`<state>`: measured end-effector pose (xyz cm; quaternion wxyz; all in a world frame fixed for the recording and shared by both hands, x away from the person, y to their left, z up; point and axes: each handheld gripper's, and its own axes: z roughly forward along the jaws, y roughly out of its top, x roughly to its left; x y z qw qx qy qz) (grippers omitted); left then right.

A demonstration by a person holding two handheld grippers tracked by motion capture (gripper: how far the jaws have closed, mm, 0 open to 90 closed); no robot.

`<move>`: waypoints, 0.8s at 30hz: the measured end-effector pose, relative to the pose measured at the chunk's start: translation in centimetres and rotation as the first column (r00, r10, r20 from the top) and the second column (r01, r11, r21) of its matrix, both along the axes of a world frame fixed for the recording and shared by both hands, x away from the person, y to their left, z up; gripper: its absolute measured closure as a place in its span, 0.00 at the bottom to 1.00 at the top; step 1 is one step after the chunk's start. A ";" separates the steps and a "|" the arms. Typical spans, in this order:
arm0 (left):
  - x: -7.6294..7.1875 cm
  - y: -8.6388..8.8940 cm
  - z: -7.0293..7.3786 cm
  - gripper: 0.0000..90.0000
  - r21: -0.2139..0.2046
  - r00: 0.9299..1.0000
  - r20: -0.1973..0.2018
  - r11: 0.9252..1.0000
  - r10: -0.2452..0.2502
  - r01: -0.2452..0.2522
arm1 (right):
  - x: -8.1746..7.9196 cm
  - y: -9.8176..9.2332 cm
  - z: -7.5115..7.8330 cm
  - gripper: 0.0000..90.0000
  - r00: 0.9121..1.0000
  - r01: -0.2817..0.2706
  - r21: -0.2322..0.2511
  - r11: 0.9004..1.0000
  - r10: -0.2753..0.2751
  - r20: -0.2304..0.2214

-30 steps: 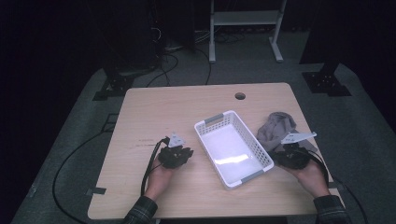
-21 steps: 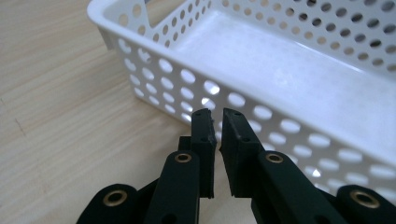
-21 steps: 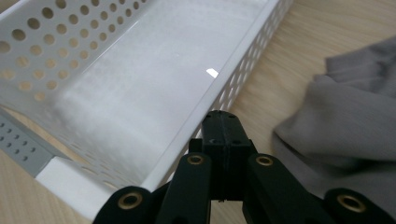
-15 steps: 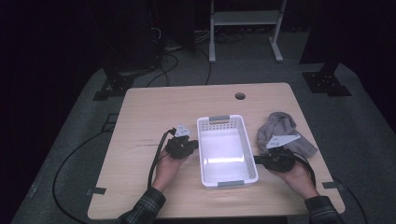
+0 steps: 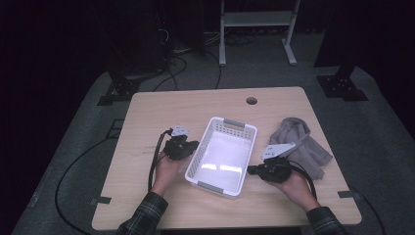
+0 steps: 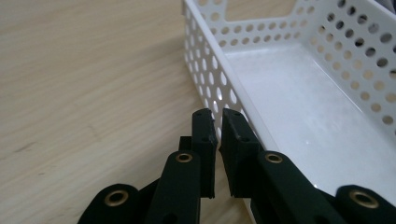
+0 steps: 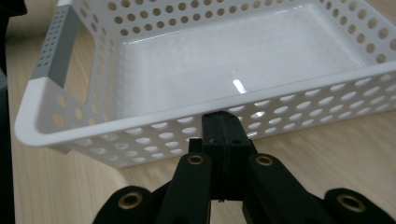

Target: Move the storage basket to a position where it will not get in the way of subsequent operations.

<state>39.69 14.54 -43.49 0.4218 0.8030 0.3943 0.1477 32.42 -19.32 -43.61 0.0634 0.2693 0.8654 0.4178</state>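
Observation:
A white perforated basket [image 5: 234, 124] lies empty in the middle of the wooden table [image 5: 147, 122], its far end leaning right. My left gripper [image 5: 193, 145] is at its left long wall, jaws shut with only a slit and nothing between them. In the left gripper view the left gripper [image 6: 217, 116] has one fingertip against the basket's rim [image 6: 210, 74]. My right gripper [image 5: 250, 170] is at the right long wall near the front corner. In the right gripper view the right gripper [image 7: 223, 119] is shut and empty, its tips touching the basket's wall [image 7: 140, 126].
A crumpled grey cloth [image 5: 298, 142] lies on the table just right of the basket, behind my right hand. A round cable hole [image 5: 251, 101] sits near the far edge. Cables trail from both grippers, and the table's left part is bare wood.
The basket's near end has swung to the left, so its tilt has reversed. My right gripper moved left against its wall, and my left gripper shifted a little farther away along the left wall.

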 end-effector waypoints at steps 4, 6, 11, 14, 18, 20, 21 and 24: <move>0.2 1.4 0.6 0.89 -0.029 1.000 0.013 0.999 0.024 -0.023 | 0.0 1.7 -0.1 0.99 0.999 -0.035 0.008 0.999 0.035 0.011; 0.2 1.8 0.8 0.86 -0.021 0.999 0.028 0.999 0.046 -0.045 | -0.1 2.2 0.0 0.99 0.999 -0.039 -0.001 0.999 0.039 0.024; -0.3 3.3 1.7 0.82 -0.002 0.995 0.048 0.996 0.084 -0.084 | 0.1 0.9 0.3 0.87 0.999 0.016 0.023 1.000 -0.017 0.040; -0.8 3.8 2.4 0.78 0.004 0.995 0.052 0.996 0.090 -0.090 | 0.4 -0.1 0.2 0.80 0.998 0.046 0.026 0.999 -0.047 0.036; -2.4 3.5 3.8 0.75 -0.046 0.997 0.045 0.997 0.063 -0.061 | 0.7 -1.8 -0.4 0.76 0.994 0.102 0.008 0.995 -0.102 0.025; -2.9 2.9 4.0 0.73 -0.067 0.999 0.029 0.997 0.041 -0.039 | 0.9 -2.2 -0.7 0.75 0.992 0.124 -0.010 0.992 -0.123 0.017; -3.2 2.4 4.1 0.72 -0.075 0.999 0.020 0.997 0.027 -0.025 | 1.0 -2.4 -0.9 0.74 0.992 0.126 -0.016 0.992 -0.126 0.011; -3.9 0.9 4.2 0.71 -0.081 1.000 0.001 0.997 -0.018 0.018 | 1.4 -2.7 -1.3 0.71 0.990 0.143 -0.032 0.989 -0.143 0.010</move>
